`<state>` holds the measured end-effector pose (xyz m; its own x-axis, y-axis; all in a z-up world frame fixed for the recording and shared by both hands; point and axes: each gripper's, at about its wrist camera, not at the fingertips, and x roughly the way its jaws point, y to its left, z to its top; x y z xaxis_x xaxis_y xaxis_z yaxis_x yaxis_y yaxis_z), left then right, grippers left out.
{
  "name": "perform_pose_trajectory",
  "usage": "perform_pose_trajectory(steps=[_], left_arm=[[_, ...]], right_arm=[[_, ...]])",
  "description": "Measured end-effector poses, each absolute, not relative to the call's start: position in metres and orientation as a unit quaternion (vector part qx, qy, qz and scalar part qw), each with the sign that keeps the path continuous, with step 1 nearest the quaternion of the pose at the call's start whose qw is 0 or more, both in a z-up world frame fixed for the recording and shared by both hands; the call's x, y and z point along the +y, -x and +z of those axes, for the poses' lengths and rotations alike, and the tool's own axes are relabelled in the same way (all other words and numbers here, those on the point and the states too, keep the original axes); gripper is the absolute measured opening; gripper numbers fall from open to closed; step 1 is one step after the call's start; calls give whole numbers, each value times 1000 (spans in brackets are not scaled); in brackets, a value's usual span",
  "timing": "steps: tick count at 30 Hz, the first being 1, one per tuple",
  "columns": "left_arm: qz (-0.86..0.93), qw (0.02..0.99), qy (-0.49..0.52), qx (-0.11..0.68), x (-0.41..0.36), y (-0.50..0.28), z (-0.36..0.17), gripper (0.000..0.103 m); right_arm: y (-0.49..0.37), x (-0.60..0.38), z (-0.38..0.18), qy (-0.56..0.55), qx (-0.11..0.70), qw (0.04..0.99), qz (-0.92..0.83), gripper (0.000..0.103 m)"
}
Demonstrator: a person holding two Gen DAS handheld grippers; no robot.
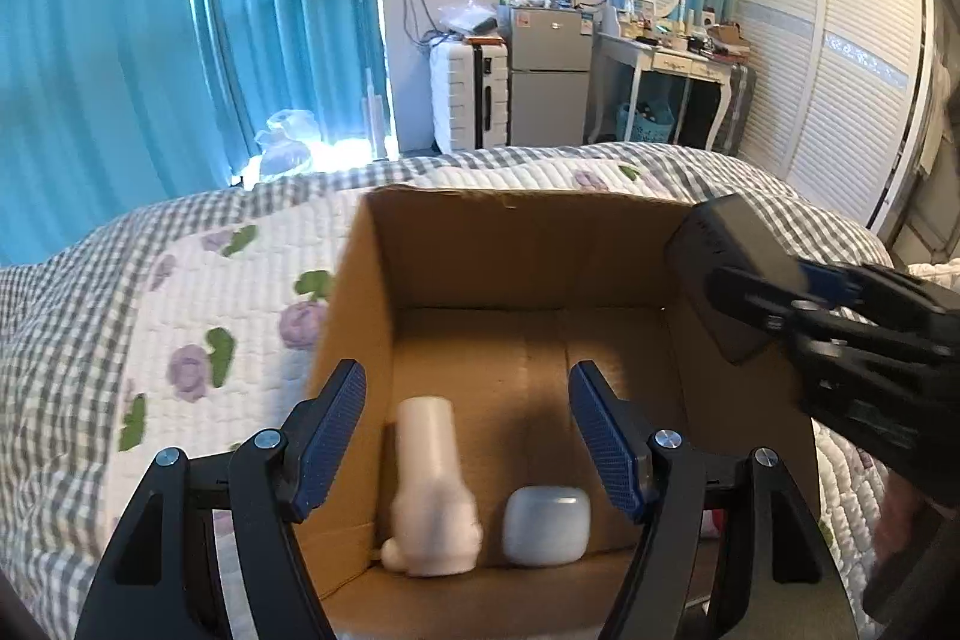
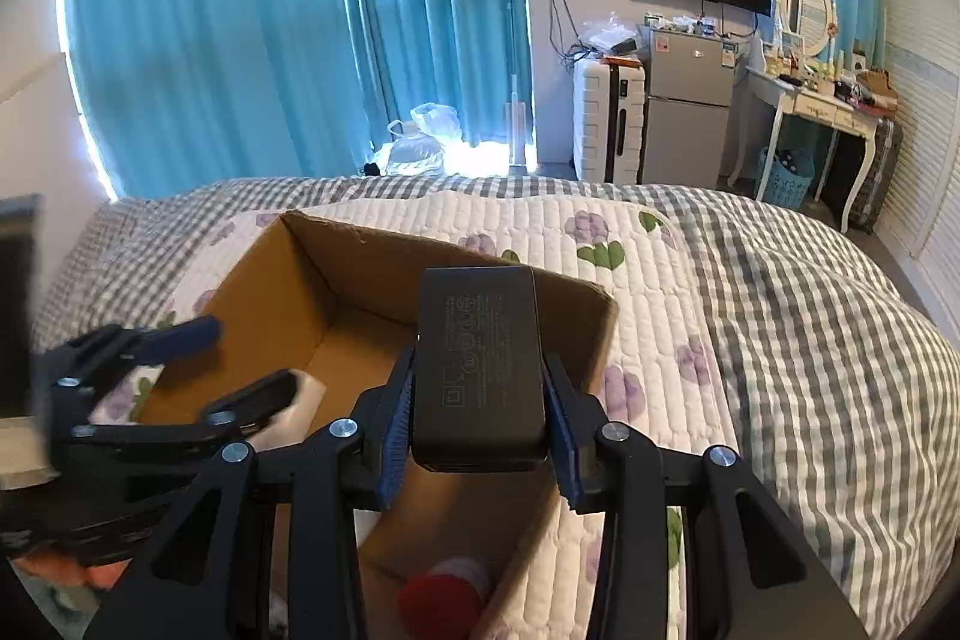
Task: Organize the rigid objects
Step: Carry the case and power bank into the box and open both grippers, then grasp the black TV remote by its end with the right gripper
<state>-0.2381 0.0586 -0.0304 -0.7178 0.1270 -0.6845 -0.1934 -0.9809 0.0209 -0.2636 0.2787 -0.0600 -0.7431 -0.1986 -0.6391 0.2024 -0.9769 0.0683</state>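
An open cardboard box [image 1: 516, 250] [image 2: 336, 274] stands on the bed. Inside lie a white plastic bottle-shaped piece [image 1: 429, 484] and a pale rounded case [image 1: 546, 523]. My left gripper [image 1: 468, 424] is open and empty, held above those two things. My right gripper [image 2: 478, 418] is shut on a black power adapter [image 2: 480, 364] and holds it over the box's right wall; it also shows in the left wrist view [image 1: 726, 274]. A red-capped object [image 2: 444, 589] lies low in the box under the right gripper.
The bed has a white floral quilt [image 2: 648, 316] with grey check borders [image 2: 828, 340]. Beyond the bed stand a white suitcase [image 1: 468, 94], a small fridge [image 1: 549, 79], a dressing table [image 1: 672, 64] and a louvred wardrobe [image 1: 840, 58]. Blue curtains hang left.
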Motion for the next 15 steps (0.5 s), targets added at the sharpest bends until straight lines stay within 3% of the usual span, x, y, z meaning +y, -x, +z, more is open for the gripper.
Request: perform_pose_trajectory(steps=[4,5,6,7,13,15], left_arm=[[928,95,360,31,46,218,-17,73],[928,96,360,30,45,214,-15,73],[928,96,360,30,42,205,-10,73],[928,94,360,31,42,201,-7,73],[926,67,372,25,26,147,9,80],[927,51,370,30,21,125,10,89]], right_arm=[[273,275,-74,-363,10,90,-927,41],[267,273,-73,-357,10,95,-929,44],[257,272,-68,-341,13,102,-934,56],[249,270,-63,-331,22,101,-938,60],[198,277,-30,-325,11,109,-939,62],[175,275,-23,-329,16,122,-936,64]])
